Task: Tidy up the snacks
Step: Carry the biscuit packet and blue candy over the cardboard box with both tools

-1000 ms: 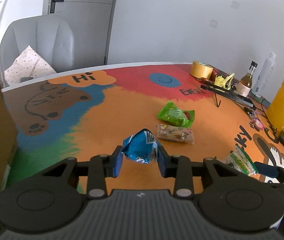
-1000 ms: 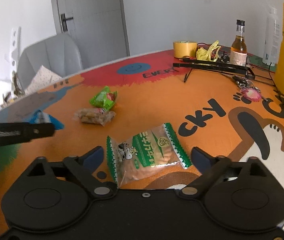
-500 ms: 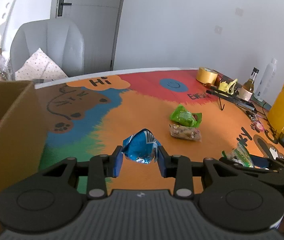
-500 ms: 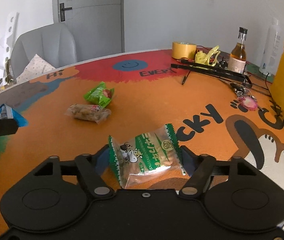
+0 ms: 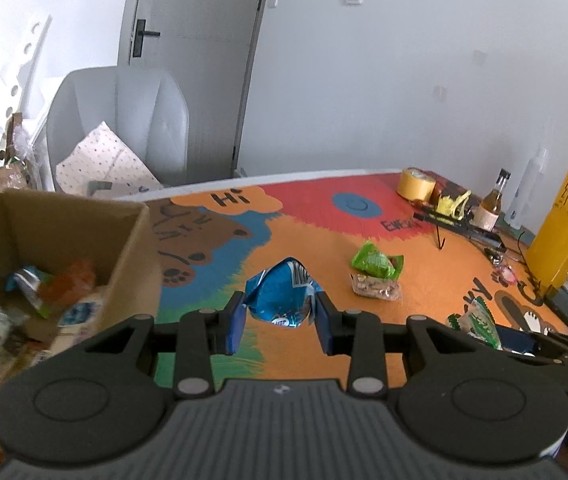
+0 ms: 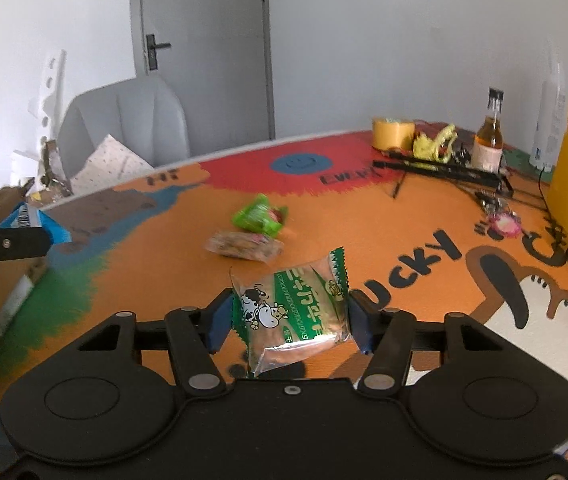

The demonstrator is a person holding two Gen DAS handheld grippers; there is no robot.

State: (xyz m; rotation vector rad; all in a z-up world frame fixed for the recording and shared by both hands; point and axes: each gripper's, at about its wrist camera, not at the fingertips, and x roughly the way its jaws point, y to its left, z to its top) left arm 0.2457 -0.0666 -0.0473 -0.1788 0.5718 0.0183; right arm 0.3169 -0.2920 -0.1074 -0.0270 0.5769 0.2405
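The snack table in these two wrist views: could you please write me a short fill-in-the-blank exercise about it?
1. The left gripper is shut on a crumpled ____ packet.
2. The right gripper holds a green packet printed with a cartoon ____.
3. The cardboard box already contains ____.

Missing words: blue; cow; snacks

Left tongs (image 5: 280, 320) clamped on a crumpled blue snack bag (image 5: 280, 298), held up off the colourful surface (image 5: 315, 344). To their left sits an open cardboard box (image 5: 124, 264) with wrappers already inside. Farther out, a green packet (image 5: 375, 262) touches a clear packet of nuts (image 5: 375, 291), and the right tongs (image 5: 523, 346) at the right edge carry a green-trimmed packet (image 5: 477, 322).
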